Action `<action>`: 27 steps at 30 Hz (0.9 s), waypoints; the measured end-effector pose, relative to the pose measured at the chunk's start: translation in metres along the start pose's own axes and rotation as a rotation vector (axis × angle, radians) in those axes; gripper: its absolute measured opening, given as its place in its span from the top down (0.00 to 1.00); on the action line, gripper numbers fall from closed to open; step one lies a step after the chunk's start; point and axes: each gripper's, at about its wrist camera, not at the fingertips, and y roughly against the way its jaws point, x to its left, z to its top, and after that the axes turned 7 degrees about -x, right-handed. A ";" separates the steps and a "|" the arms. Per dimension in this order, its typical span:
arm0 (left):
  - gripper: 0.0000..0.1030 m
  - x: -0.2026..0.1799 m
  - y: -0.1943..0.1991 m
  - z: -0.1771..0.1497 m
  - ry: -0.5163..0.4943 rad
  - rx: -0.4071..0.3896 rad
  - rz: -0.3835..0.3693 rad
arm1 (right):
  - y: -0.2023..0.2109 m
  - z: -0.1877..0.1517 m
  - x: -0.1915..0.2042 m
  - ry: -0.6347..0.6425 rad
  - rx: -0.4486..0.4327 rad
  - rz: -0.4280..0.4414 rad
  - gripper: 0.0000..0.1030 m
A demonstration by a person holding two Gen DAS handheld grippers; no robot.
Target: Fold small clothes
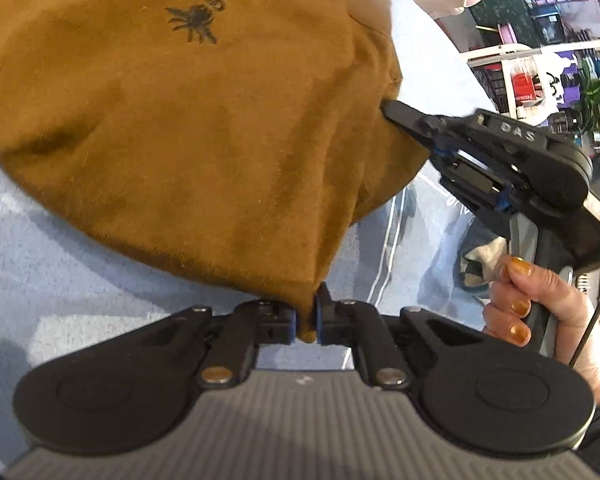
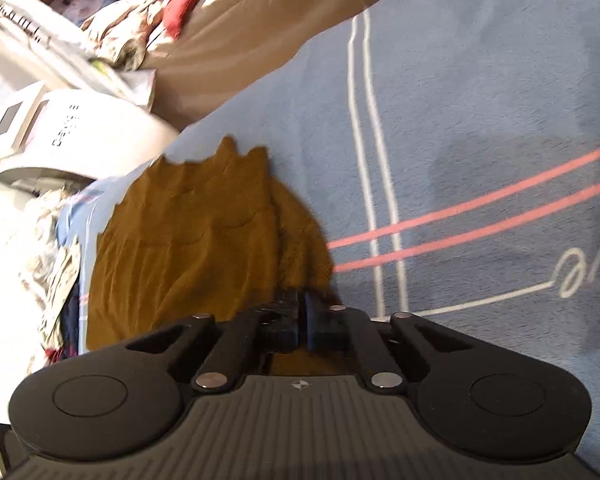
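A small mustard-brown garment (image 1: 172, 128) with a dark insect print (image 1: 194, 20) lies on a light blue blanket (image 1: 60, 280). My left gripper (image 1: 308, 316) is shut on the garment's near corner, with cloth pinched between its pads. My right gripper (image 1: 388, 110) comes in from the right in the left wrist view and is shut on the garment's right edge. In the right wrist view the right gripper (image 2: 302, 312) is shut on a fold of the brown garment (image 2: 188, 240), which hangs to the left of the fingers.
The blue blanket (image 2: 480, 120) has white and pink stripes and white lettering. A tan cover with a heap of clothes (image 2: 172, 12) lies beyond it. A white appliance (image 2: 80, 136) stands at the left. Shelves and clutter (image 1: 540, 60) fill the far right.
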 end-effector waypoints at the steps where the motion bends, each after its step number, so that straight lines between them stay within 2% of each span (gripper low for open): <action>1: 0.93 -0.001 0.000 0.001 0.001 0.000 -0.004 | 0.003 0.001 0.000 -0.003 -0.010 -0.008 0.97; 6: 0.94 0.003 0.010 0.011 0.080 -0.004 -0.062 | 0.012 0.010 0.009 -0.083 -0.014 0.018 0.97; 8: 0.94 0.005 0.013 0.016 0.069 0.001 -0.052 | 0.009 0.015 0.023 -0.051 0.008 0.005 0.97; 9: 0.94 0.006 0.014 0.017 0.061 -0.001 -0.045 | 0.005 0.017 0.031 -0.014 0.022 -0.029 0.96; 10: 0.94 0.008 0.016 0.019 0.068 -0.006 -0.048 | 0.002 0.018 0.034 0.013 0.028 -0.072 0.80; 11: 0.94 0.009 0.017 0.020 0.079 -0.007 -0.057 | 0.000 0.018 0.033 0.028 0.026 -0.112 0.49; 12: 0.94 0.009 0.017 0.020 0.080 -0.001 -0.064 | -0.002 0.019 0.031 0.030 0.017 -0.141 0.27; 13: 0.94 0.009 0.017 0.021 0.069 0.005 -0.064 | -0.001 0.018 0.026 0.010 -0.001 -0.161 0.00; 15: 0.94 0.008 0.016 0.020 0.049 0.009 -0.064 | 0.005 0.014 0.012 -0.066 -0.060 -0.130 0.00; 17: 0.94 0.008 0.014 0.019 0.056 0.015 -0.074 | 0.000 0.011 0.000 -0.145 -0.041 -0.086 0.00; 20: 0.94 0.009 0.014 0.019 0.051 0.016 -0.074 | -0.006 0.006 -0.001 -0.140 -0.054 -0.060 0.00; 21: 0.94 0.010 0.015 0.019 0.048 0.018 -0.076 | -0.006 0.006 0.001 -0.140 -0.053 -0.034 0.17; 22: 0.94 0.010 0.017 0.020 0.046 0.018 -0.077 | -0.009 0.006 0.003 -0.142 -0.038 -0.014 0.96; 23: 0.94 0.009 0.018 0.021 0.044 0.015 -0.079 | -0.012 0.005 0.006 -0.137 -0.014 -0.028 0.89; 27: 0.95 0.013 0.033 0.030 0.039 -0.011 -0.087 | -0.007 0.009 0.025 -0.128 -0.033 -0.055 0.91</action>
